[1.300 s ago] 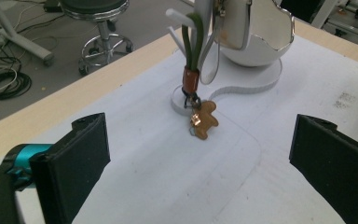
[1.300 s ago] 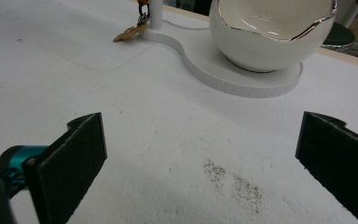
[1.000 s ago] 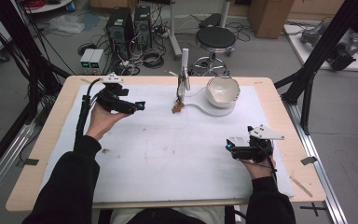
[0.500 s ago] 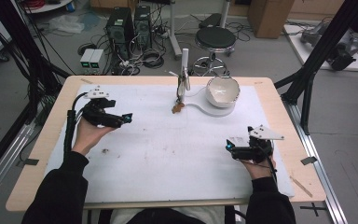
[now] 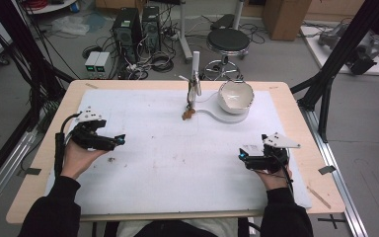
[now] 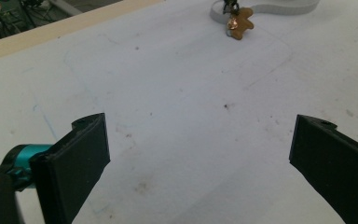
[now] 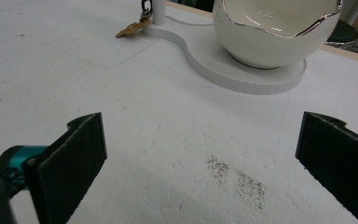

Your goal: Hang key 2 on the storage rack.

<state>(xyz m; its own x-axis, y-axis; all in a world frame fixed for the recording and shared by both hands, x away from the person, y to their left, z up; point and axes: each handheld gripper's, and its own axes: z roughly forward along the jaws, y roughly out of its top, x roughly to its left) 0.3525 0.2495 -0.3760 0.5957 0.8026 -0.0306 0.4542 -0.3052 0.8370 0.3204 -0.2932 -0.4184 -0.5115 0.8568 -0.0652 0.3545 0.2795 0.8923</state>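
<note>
Keychain point(image 6: 239, 24) hangs from a stand point(image 5: 195, 74) far ahead of both sets of jaws, beside the bowl point(image 7: 276, 29). Left gripper point(image 6: 200, 154) and right gripper point(image 7: 200, 158) are wide open and hold nothing. A rough grab might tip the stand or bump the bowl.

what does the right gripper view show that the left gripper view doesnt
Right gripper view alone: the white bowl with its silver rim, sitting on the wide end of the white stand, and a dark smudge on the mat. Left gripper view alone: the table's wooden edge. Both share the gingerbread-man charm by the stand's post, and open tool jaws.
</note>
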